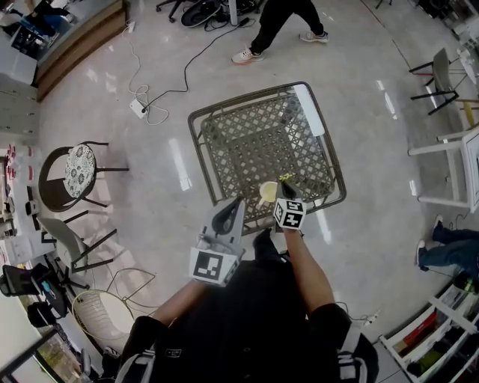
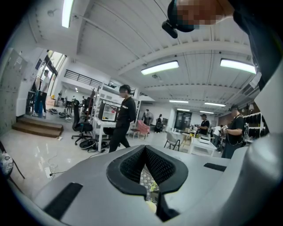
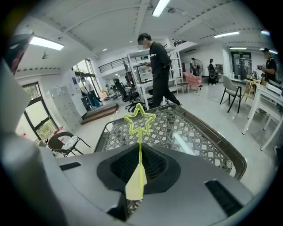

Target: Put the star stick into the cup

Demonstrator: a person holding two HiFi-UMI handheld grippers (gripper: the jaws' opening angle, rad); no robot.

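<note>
In the right gripper view a thin yellow-green star stick (image 3: 139, 132) stands up between the jaws, its open star head above the lattice table (image 3: 199, 132). My right gripper (image 3: 140, 152) is shut on its shaft. From the head view the right gripper (image 1: 287, 193) hovers over the table's near edge (image 1: 247, 221), just right of a pale yellow cup (image 1: 267, 192), with the star tip (image 1: 284, 178) sticking out above it. My left gripper (image 1: 230, 212) is left of the cup, jaws together and holding nothing. Through its jaws a sliver of the cup (image 2: 152, 205) shows.
A white strip (image 1: 309, 108) lies on the table's far right corner. A round chair (image 1: 75, 173) and other chairs stand to the left. A power strip and cable (image 1: 139, 108) lie on the floor. A person (image 1: 281, 22) walks beyond the table. White furniture (image 1: 449, 149) stands at the right.
</note>
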